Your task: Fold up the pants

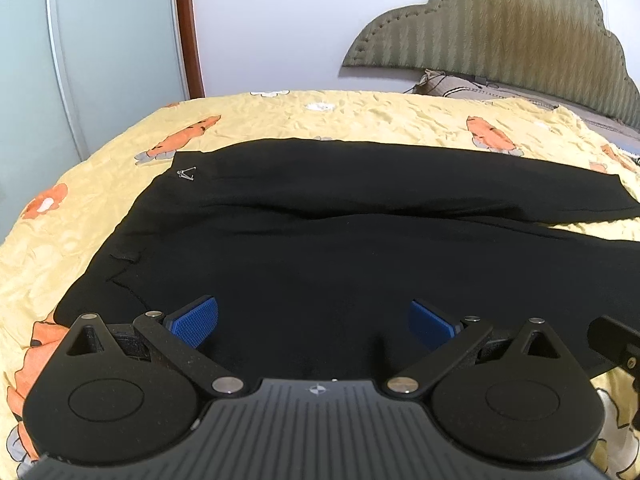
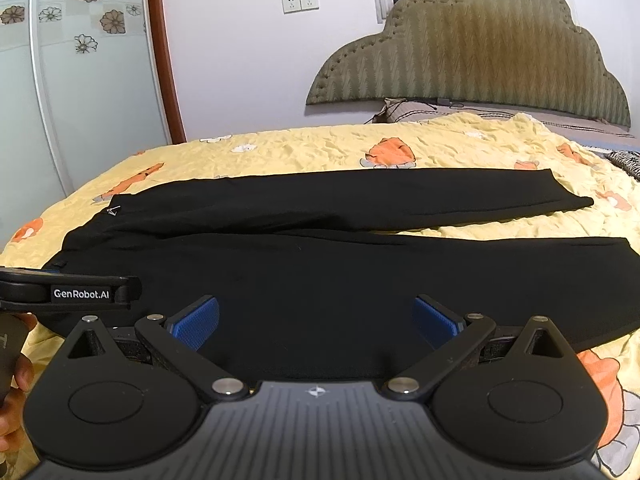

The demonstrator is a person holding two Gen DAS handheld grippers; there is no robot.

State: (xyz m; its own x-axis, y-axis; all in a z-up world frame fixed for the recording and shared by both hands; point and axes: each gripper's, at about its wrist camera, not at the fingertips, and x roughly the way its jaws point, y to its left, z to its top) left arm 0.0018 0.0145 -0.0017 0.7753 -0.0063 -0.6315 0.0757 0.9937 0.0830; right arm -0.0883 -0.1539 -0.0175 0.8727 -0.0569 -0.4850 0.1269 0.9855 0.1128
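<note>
My left claw [image 1: 314, 322] hangs with its blue pads [image 1: 196, 320] spread wide and nothing between them, low in the frame over the near side of the black pants [image 1: 320, 240]; my right claw [image 2: 316, 322] is likewise spread and empty, poised above the nearer leg. The pants lie flat across the yellow flowered bedspread [image 2: 320, 148], waistband toward the left of the frame, both legs [image 2: 400, 200] running out to the right with a strip of yellow showing between them near the cuffs. By my reading, the folding has not begun: the garment is laid out full length, no leg is brought over the other, and every fold remains to be made. A small white emblem [image 1: 187, 174] sits near the far waistband corner, too small to read. In the right wrist view, at the left edge, the body of my left tool carries a label [image 2: 81, 293] reading "GenRobot.AI". Behind the bed stand a padded headboard [image 2: 480, 52] and a white wall with twin sockets [image 2: 300, 2].
</note>
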